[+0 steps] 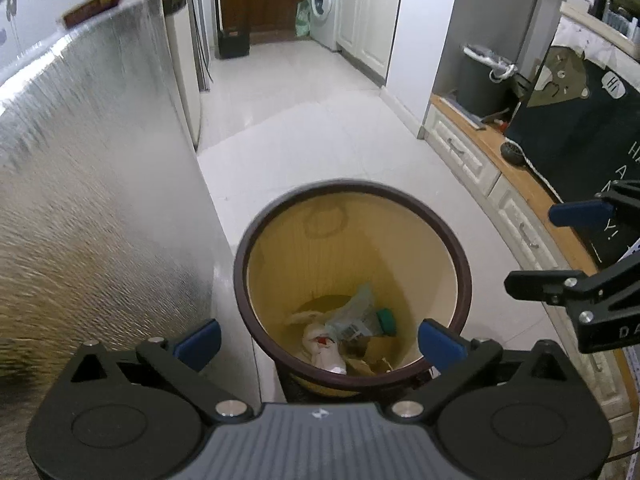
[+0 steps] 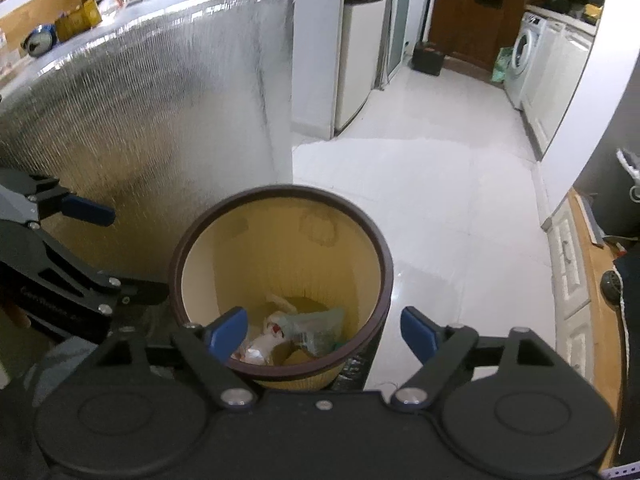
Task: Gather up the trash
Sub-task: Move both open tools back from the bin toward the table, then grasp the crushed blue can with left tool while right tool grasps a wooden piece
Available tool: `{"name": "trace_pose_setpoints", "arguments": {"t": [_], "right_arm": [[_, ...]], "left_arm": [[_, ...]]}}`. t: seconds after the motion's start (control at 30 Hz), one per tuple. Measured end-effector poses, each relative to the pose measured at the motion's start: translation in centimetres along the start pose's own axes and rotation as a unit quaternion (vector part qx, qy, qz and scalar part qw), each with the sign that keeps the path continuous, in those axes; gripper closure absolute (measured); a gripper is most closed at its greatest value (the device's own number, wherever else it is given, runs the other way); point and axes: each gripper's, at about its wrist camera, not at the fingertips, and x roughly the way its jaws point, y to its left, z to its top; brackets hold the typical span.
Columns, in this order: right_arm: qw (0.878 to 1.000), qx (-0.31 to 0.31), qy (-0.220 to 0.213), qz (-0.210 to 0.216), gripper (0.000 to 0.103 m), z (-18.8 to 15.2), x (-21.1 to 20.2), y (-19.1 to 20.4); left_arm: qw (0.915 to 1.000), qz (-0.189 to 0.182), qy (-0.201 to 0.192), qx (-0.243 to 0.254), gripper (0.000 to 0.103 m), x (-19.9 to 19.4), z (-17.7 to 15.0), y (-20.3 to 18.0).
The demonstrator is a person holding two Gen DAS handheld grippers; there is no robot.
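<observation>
A round yellow trash bin with a dark brown rim (image 1: pixel 352 190) stands on the white floor; it also shows in the right wrist view (image 2: pixel 280 191). Crumpled plastic and paper trash (image 1: pixel 348 328) lies at its bottom, also seen from the right (image 2: pixel 296 332). My left gripper (image 1: pixel 320 342) is open and empty above the bin's near rim. My right gripper (image 2: pixel 322 330) is open and empty above the bin too. The right gripper shows at the right edge of the left wrist view (image 1: pixel 560 248), and the left gripper at the left edge of the right wrist view (image 2: pixel 108 252).
A tall silver foil-covered panel (image 1: pixel 92 184) stands just left of the bin. Low white drawers with a wooden top (image 1: pixel 500 184) run along the right. A fridge (image 2: pixel 356 40), a washing machine (image 1: pixel 324 4) and a dark bucket (image 1: pixel 480 76) stand farther off.
</observation>
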Motion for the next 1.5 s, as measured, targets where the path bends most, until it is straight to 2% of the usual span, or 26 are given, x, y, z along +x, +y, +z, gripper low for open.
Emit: {"name": "trace_pose_setpoints", "arguments": {"t": [0.2,0.47,0.6,0.83,0.97,1.2,1.37,1.5], "right_arm": [[0.999,0.021,-0.045,-0.011,0.000,-0.5,-3.0,0.1],[0.993,0.035,-0.112,-0.017,0.000,-0.8,-7.7,1.2],[0.985,0.050,-0.161,-0.022,0.000,-0.2,-9.7,1.6],[0.974,0.063,-0.219,-0.018,0.000,1.0,-11.5,3.3],[0.969,0.062,-0.241,-0.007,0.000,2.4,-11.6,4.8],[0.958,0.058,-0.281,0.014,0.000,5.0,-11.2,8.5],[0.957,0.039,-0.285,0.038,0.000,7.3,-10.0,11.7],[0.957,0.010,-0.284,0.056,0.000,9.3,-9.1,15.1]], "left_arm": [[0.9994,-0.006,-0.035,-0.001,0.000,-3.1,-0.1,-0.1],[0.9944,-0.022,-0.103,-0.002,0.000,-8.4,-0.3,-0.1],[0.9896,-0.047,-0.136,-0.007,0.000,-11.2,-0.7,0.4],[0.9780,-0.023,-0.208,-0.004,0.000,-16.7,-1.5,1.6],[0.9702,0.003,-0.242,-0.017,0.000,-19.3,-2.0,3.6],[0.9606,0.053,-0.266,-0.061,0.000,-21.4,-3.1,10.0],[0.9520,0.094,-0.277,-0.090,0.000,-22.8,-3.9,15.4],[0.9472,0.100,-0.283,-0.112,0.000,-23.9,-3.8,20.2]]}}
